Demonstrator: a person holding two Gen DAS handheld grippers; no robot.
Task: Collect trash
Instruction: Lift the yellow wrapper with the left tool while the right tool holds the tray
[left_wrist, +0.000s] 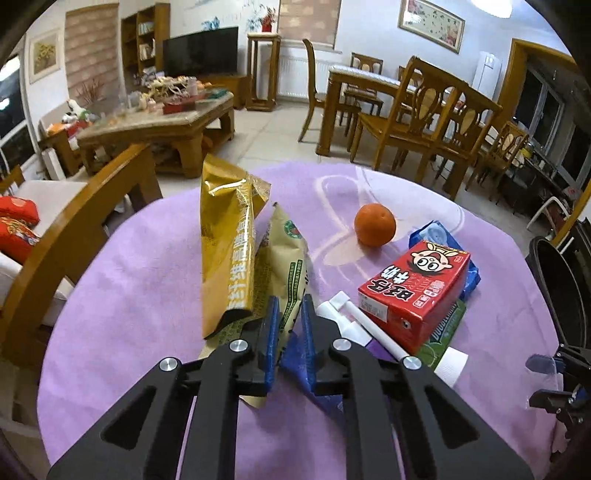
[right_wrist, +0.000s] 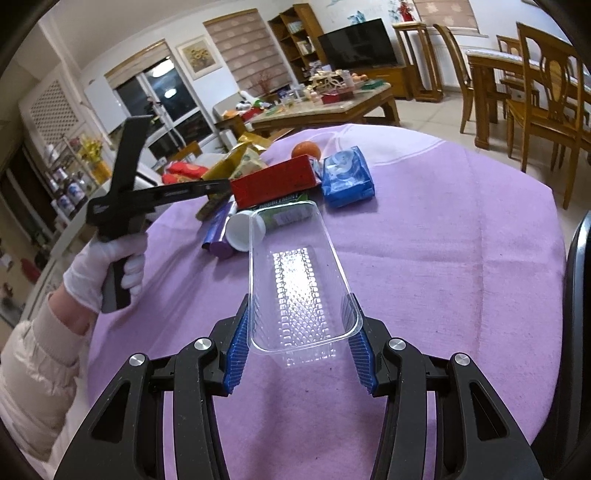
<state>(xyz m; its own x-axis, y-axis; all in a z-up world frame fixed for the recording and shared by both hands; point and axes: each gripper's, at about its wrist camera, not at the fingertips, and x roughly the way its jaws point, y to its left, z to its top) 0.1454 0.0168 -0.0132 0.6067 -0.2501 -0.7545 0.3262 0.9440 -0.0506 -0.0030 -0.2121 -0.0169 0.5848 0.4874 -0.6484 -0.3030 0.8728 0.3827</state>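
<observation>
Purple-clothed surface (right_wrist: 443, 258), trash heaped beside red carton (left_wrist: 413, 291): left claw (left_wrist: 290, 314) pinching beige wrapper (left_wrist: 291, 280), right claw (right_wrist: 301, 328) clamping clear tray (right_wrist: 295, 273). Next, probably: wrapper into tray.

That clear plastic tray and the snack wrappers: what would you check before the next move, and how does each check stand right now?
1. Right gripper clamped on clear tray: ok.
2. Tray empty, ready for trash: ok.
3. Left gripper shut on pale green wrapper: ok.
4. Gold wrapper clear of that grip: cannot tell, it leans alongside.
5. Orange standing apart from the trash pile: ok.
6. Red milk carton empty: cannot tell.
</observation>
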